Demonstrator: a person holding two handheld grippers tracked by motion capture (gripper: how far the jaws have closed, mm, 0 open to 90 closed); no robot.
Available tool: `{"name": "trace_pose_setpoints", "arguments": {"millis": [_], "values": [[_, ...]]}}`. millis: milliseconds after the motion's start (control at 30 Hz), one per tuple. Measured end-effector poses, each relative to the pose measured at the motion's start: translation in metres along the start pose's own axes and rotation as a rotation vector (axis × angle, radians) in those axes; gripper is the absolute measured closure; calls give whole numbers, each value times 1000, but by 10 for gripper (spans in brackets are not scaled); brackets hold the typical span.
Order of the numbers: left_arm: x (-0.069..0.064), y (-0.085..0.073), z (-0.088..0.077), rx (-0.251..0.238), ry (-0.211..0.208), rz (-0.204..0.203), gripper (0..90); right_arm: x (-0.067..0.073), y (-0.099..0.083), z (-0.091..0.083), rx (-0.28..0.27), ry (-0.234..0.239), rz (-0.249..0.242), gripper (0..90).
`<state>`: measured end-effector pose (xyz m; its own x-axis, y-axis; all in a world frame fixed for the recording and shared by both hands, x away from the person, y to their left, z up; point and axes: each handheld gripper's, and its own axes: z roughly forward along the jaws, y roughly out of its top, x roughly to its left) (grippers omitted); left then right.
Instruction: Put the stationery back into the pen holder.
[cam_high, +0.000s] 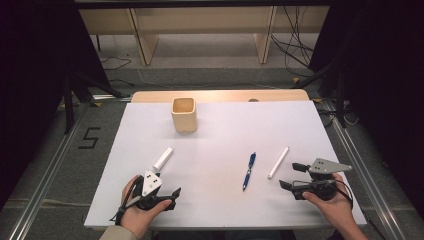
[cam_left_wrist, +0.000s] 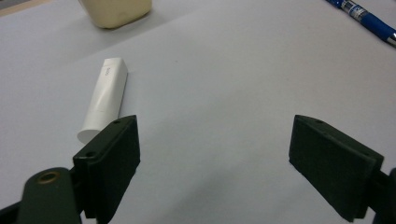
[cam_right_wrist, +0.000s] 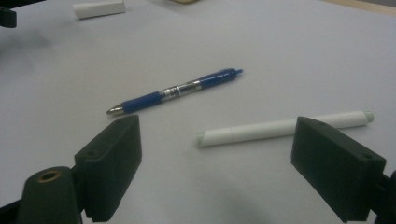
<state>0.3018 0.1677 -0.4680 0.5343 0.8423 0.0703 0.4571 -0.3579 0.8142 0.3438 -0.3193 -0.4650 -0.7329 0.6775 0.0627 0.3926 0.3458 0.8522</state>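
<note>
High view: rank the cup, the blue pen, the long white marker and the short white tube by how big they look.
1. Beige square cup, bulkiest.
2. Long white marker and blue pen: alike in length, too close to rank.
3. Short white tube, shortest, though thicker than either.

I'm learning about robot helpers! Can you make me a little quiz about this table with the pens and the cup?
1. True or false: the blue pen lies inside the cup.
2. Which thing lies nearest the left gripper? A white tube; B blue pen; C white pen
3. How do the right gripper jaws stand?

Key: 1 false, it lies on the table; 2 A; 3 wide open, holding nothing.
</note>
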Motion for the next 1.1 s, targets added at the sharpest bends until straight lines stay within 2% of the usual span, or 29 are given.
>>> {"name": "trace_pose_setpoints", "arguments": {"millis": [233,467,667,733,800,867,1000,1100], "values": [[-2,2,-1,5,15,4,165,0,-2,-3,-5,0,1,172],[0,2,0,9,36,-17,191,1,-2,-3,-4,4,-2,172],[5,4,3,40,67,-22,224,1,-2,-3,-5,1,2,172],[12,7,8,71,94,-6,237,1,-2,-2,-3,0,-2,172],[15,8,11,77,102,-10,261,1,-2,-2,-2,1,-2,172],[27,11,18,99,114,-32,294,1,-1,-2,-6,3,-3,172],[44,13,27,110,141,-38,335,1,-1,-2,-2,2,-2,172],[52,14,32,112,138,-34,373,1,-1,-1,-10,4,-6,172]]}}
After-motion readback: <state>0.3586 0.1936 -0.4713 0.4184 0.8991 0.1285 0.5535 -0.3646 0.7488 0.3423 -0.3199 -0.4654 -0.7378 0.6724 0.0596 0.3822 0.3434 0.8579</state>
